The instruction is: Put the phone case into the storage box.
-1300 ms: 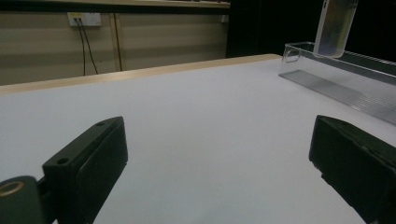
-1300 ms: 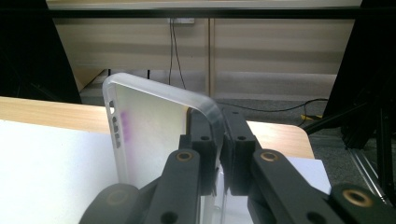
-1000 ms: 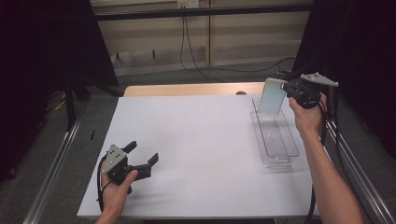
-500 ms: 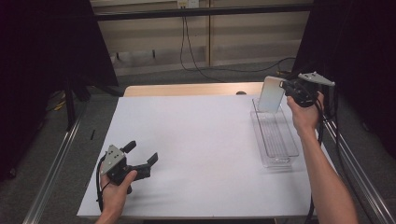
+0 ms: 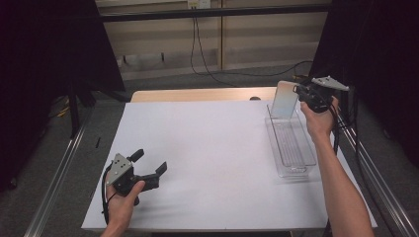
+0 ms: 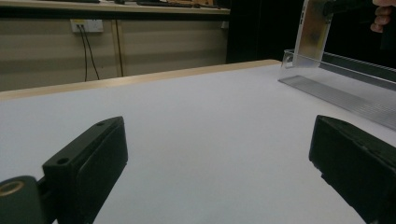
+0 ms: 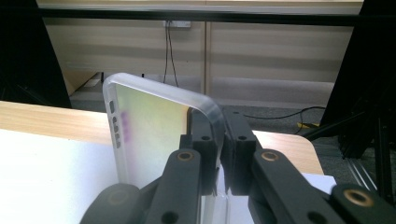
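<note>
Because the right gripper's (image 7: 219, 154) jaws are pinched tight on one edge of the translucent phone case (image 7: 154, 135), it hangs upright over the far end of the clear plastic tray (image 5: 296, 165), likely for lowering in. Well apart, the left gripper (image 5: 147, 170) rests idle on the white table (image 5: 212, 148), jaws wide and empty.

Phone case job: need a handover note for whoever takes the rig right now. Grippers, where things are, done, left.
Right gripper: shut on the edge of the clear phone case, held upright above the far end of the clear tray.
Left gripper: open, holding nothing, low over the white table near the front left.
Done: case is gripped and off the table.
Left: probably setting the case where it belongs, perhaps in the tray, then letting go.
</note>
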